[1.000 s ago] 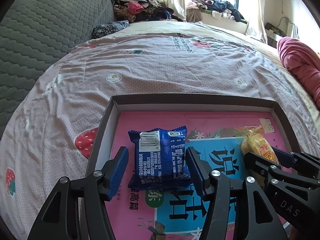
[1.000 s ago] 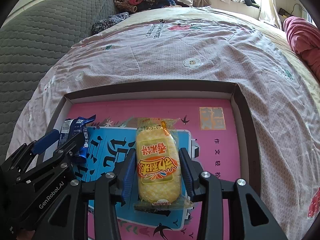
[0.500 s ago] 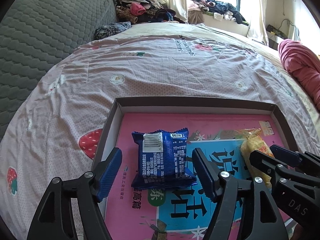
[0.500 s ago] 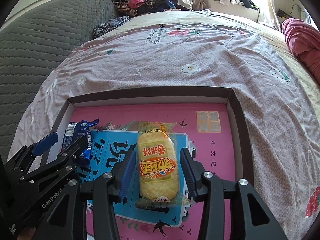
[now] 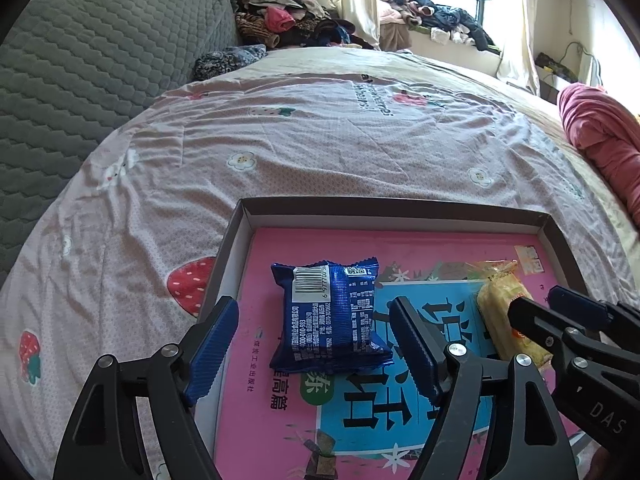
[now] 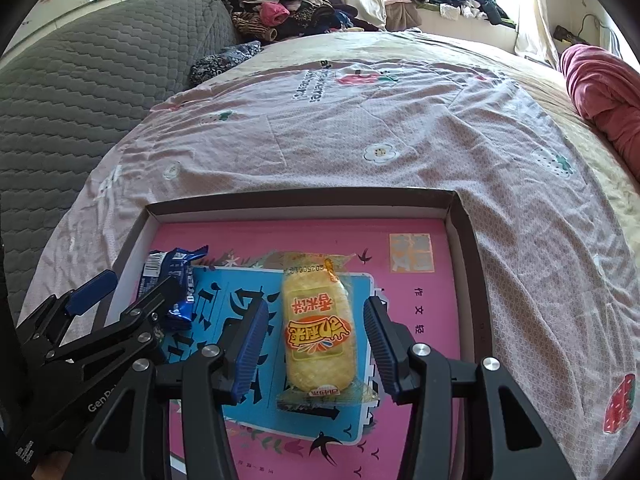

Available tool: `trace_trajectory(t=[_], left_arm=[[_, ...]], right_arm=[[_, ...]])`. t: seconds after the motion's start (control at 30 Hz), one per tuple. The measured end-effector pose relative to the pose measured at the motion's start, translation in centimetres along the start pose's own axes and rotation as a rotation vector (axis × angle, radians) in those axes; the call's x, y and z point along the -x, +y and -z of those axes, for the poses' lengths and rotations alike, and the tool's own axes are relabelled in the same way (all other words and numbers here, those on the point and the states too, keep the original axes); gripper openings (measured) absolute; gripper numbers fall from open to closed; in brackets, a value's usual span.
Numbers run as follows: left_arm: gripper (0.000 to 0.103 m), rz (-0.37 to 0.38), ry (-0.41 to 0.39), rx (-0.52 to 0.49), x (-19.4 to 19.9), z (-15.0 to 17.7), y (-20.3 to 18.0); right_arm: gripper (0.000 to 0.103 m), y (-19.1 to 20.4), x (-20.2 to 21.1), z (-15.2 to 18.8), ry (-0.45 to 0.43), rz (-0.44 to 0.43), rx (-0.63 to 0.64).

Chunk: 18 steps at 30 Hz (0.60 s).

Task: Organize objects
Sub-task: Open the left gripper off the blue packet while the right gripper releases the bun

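— What sits between the right gripper [image 6: 314, 344] just now?
— A yellow snack packet [image 6: 318, 330], lying flat on the pink-and-blue book [image 6: 408, 300] inside the shallow box [image 6: 466, 240]. The jaws have just been opening; there is a gap on each side of the packet.
— And the other one?
— The left gripper [image 6: 132, 294] comes in from the left, over a blue snack packet [image 6: 170, 270] near the box's left wall.
— Around the box?
— A strawberry-print bedsheet [image 6: 360, 120].
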State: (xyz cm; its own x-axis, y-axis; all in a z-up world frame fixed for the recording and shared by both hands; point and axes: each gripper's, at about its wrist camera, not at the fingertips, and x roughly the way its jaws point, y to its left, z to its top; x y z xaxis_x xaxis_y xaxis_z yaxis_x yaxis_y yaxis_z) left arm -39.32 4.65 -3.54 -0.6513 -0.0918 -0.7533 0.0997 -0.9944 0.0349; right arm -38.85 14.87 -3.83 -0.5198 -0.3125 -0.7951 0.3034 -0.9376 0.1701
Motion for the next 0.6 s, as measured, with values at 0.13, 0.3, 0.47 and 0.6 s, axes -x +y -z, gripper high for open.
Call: trace_trajectory(t=[0.13, 0.3, 0.47, 0.6], left_arm=[[0.080, -0.002, 0.002, -0.002, 0.2, 0.0, 0.0], [0.080, -0.011, 0.002, -0.010, 0.7, 0.0, 0.0], [0.083, -0.012, -0.015, -0.003, 1.8, -0.1, 0.2], [0.088, -0.025, -0.028, -0.008, 2.5, 0.0, 0.3]], right_arm=[[0.050, -0.1, 0.4, 0.0, -0.009, -0.002, -0.004], [0.050, 0.0, 0.9, -0.1, -0.015, 0.000, -0.004], [0.056, 0.3, 1.9, -0.1, -0.029, -0.002, 0.002], [0.057, 0.6, 2.8, 0.0, -0.040, 0.004, 0.004]])
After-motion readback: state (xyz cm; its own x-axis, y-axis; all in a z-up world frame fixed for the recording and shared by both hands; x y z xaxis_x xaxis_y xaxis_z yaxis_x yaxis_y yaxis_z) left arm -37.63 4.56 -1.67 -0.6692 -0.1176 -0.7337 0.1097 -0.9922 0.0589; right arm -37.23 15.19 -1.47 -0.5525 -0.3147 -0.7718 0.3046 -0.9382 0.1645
